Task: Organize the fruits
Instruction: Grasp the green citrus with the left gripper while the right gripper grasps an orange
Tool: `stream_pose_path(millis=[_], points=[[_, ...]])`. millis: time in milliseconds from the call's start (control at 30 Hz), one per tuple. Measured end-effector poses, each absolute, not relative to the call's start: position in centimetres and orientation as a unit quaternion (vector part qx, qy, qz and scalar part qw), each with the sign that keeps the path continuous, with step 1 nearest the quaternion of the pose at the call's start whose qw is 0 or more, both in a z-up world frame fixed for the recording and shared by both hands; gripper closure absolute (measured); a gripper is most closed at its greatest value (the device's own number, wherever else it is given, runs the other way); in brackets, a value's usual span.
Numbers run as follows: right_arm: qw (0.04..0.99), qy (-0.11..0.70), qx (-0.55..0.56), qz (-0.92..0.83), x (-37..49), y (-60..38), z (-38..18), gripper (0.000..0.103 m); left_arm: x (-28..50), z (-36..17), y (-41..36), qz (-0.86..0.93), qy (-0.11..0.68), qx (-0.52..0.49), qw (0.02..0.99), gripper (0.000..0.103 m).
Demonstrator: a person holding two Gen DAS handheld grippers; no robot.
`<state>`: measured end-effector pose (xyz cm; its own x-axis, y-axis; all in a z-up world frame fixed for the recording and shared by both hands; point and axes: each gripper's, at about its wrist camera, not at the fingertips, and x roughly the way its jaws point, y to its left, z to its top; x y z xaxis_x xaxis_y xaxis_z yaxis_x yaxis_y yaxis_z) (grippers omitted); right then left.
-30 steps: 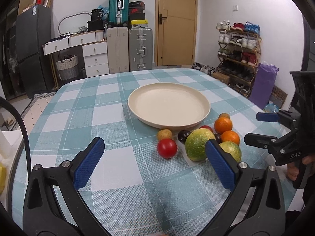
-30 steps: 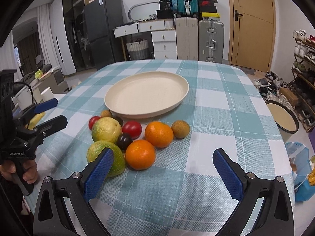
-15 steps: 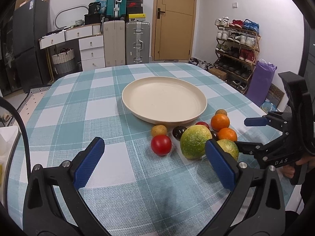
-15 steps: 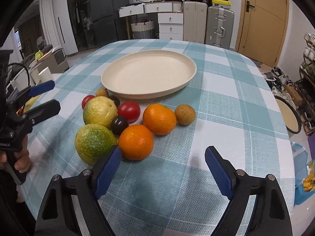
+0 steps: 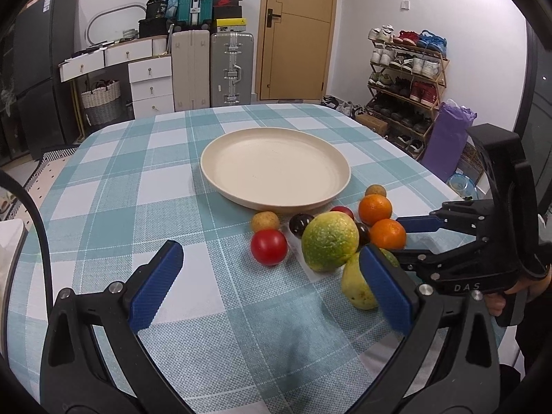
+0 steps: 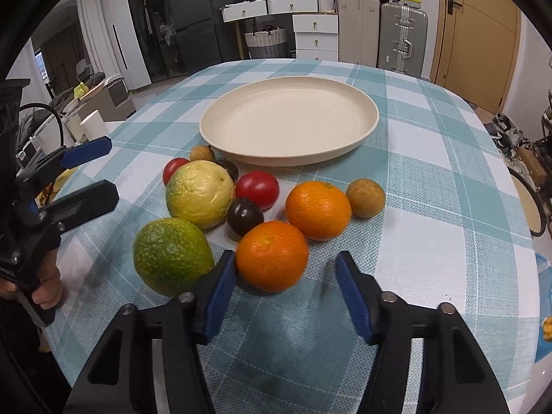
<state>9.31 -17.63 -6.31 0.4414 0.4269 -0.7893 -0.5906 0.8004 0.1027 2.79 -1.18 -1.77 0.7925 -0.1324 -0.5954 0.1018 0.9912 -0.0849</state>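
Fruit lies clustered at centre frame on the checked bench point(image 6: 448, 145), just below the bare plate point(image 6: 289, 124). Right claw point(image 6: 286, 291), at lower centre of its view, is partly open around the near orange point(image 6: 272, 256), its left finger point(image 6: 217, 296) just beside the fruit, contact unclear. Left claw point(image 5: 272, 289), at the bottom of its view, is spread wide and holds nothing, the tomato point(image 5: 268, 246) lying just above the gap between its fingers.
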Motion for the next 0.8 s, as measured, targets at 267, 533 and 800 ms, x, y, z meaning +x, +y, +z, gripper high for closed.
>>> stream_pose_path(millis=[267,533,800], points=[[0.845,0.430,-0.078,0.307,8.3,-17.4,-6.0,0.062,2.6,-2.1,-2.0,-0.092,0.329,-0.027,0.939,0.001],[0.849,0.426,-0.063,0.305,7.1,-17.9,-5.7,0.062,3.0,-3.4,-3.2,-0.138,0.371,-0.036,0.918,0.001],[0.843,0.425,-0.064,0.325,6.8,-17.4,-5.7,0.062,3.8,-4.5,-5.1,-0.144,0.400,-0.012,0.905,0.008]])
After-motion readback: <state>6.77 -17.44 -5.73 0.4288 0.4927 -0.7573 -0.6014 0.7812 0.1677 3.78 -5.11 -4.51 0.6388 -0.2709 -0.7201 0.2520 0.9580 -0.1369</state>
